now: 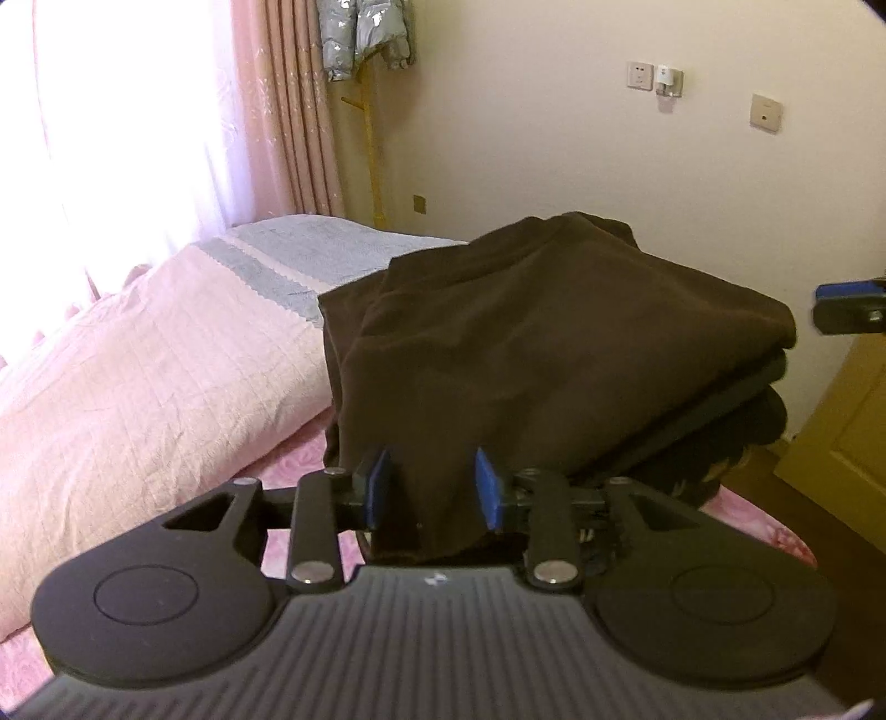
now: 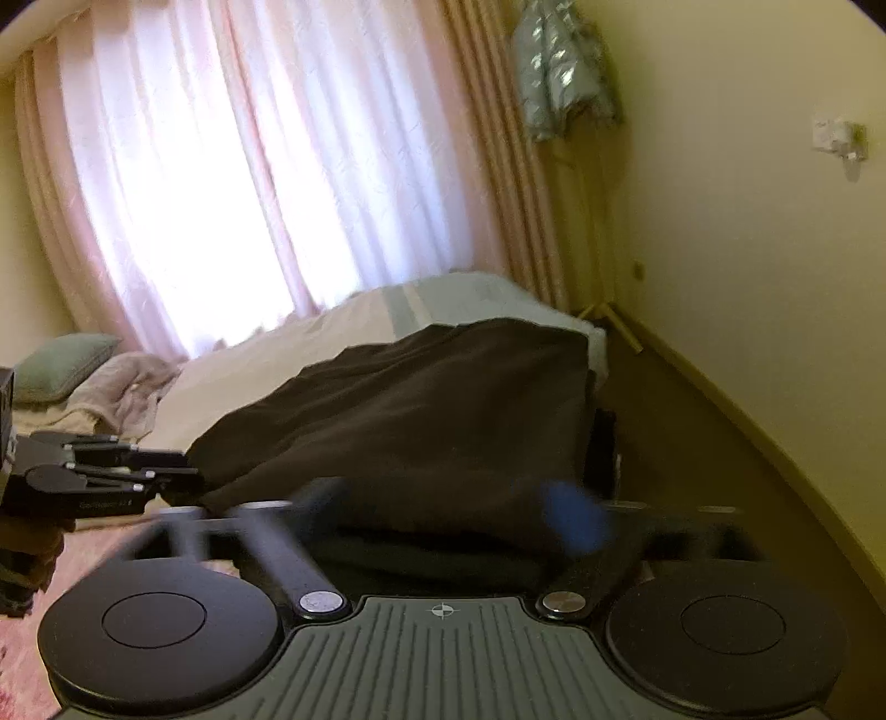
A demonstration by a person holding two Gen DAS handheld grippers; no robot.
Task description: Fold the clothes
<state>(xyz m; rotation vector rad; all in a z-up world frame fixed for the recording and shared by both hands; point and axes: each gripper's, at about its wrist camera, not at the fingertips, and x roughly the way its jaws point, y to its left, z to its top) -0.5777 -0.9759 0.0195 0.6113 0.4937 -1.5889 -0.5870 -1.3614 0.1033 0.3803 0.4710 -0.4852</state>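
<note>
A dark brown garment (image 1: 554,332) lies folded in a thick stack on the bed; the right wrist view shows it as a dark slab (image 2: 415,410). My left gripper (image 1: 433,487) stands at its near edge, jaws partly apart. A hanging corner of the cloth lies loose between the blue pads (image 1: 487,490), and I see no pinch. From the right wrist view, that gripper (image 2: 183,476) reaches the garment's left edge. My right gripper (image 2: 448,512) is motion-blurred, spread wide over the near edge of the stack, gripping nothing. One of its fingertips (image 1: 847,307) shows at the far right of the left wrist view.
A pink quilt (image 1: 138,387) with a grey band covers the bed to the left, over a pink floral sheet (image 1: 299,459). Bright curtains (image 2: 221,194) hang behind. A coat stand with a silver jacket (image 1: 365,33) is in the corner. Pillows (image 2: 61,365) lie far left; a wooden door (image 1: 847,432) is on the right.
</note>
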